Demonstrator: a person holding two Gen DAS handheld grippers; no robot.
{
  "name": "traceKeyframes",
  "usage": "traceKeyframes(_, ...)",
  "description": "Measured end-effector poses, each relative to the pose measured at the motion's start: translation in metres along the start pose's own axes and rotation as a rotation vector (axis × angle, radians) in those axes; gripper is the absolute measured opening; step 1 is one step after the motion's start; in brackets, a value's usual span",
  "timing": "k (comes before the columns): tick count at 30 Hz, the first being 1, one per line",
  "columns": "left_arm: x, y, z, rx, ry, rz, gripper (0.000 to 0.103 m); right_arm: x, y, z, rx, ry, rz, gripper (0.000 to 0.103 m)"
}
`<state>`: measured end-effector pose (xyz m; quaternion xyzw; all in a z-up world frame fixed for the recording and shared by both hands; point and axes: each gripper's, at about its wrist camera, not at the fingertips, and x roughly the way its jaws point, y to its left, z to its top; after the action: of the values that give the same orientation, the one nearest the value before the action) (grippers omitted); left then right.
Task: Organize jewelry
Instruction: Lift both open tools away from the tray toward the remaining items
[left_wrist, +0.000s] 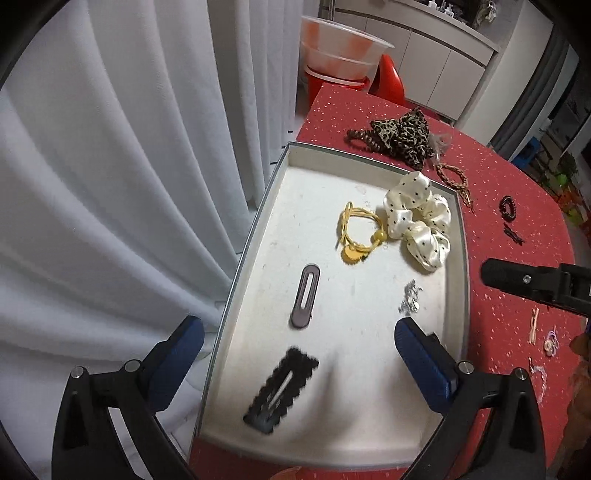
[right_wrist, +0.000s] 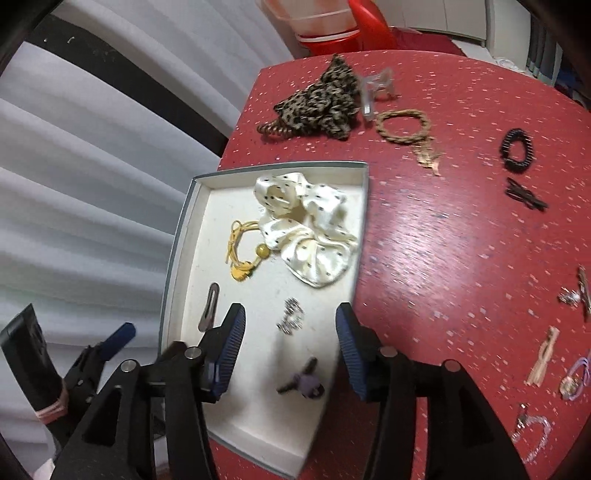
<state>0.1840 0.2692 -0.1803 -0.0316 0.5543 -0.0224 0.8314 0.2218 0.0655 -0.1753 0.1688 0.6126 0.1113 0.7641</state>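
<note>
Left gripper (left_wrist: 299, 349) wide open, nothing gripped, hanging over near end of white tray (left_wrist: 369, 162). Black scalloped hair clip (left_wrist: 280, 391) loose on tray floor under the gap, at 6 o'clock in left view, blurred.

Right gripper (right_wrist: 290, 345) about half open, nothing gripped, above near right part of tray. Purple hair tie with dark clip (right_wrist: 304, 380) on tray floor below the gap, at 6 o'clock in right view, clear of both pads. Small silver piece (right_wrist: 290, 319) just beyond it, also between the fingers' lines, untouched.

Mid tray: brown oval clip (left_wrist: 304, 295) near centre. Farther, yellow cord tie with bead (left_wrist: 356, 236) at 12 o'clock of centre, touching cream dotted scrunchie (left_wrist: 419, 219) at 1 o'clock, against tray's far right wall.

Tray on red speckled table (right_wrist: 443, 240), beside white curtain (left_wrist: 129, 166) at 9 o'clock.

Off tray, right view: pink clip (right_wrist: 543, 356), lilac tie (right_wrist: 576, 373) and a silver chain at 3–4 o'clock; black coil tie (right_wrist: 517, 149) and dark clips (right_wrist: 524, 195) at 2 o'clock; braided tan ring (right_wrist: 404, 125), clear claw clip (right_wrist: 376, 88), leopard scrunchie (right_wrist: 325, 103) at 12 o'clock, far edge.
</note>
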Motion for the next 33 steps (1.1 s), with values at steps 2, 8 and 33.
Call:
traceKeyframes(2,-0.007,-0.002,-0.004,0.000,0.007,0.003,0.103,-0.007,-0.007,-0.005,0.015,0.002,-0.006,0.060)
traceKeyframes(8,-0.026,-0.023,-0.022,0.044,0.033,-0.011,0.103,-0.035,-0.029,-0.023,0.051,0.000,-0.024,0.063)
traceKeyframes(33,-0.045,-0.198,-0.067,0.363,0.133,-0.151,0.103,-0.128,-0.198,-0.137,0.364,-0.035,-0.173,0.089)
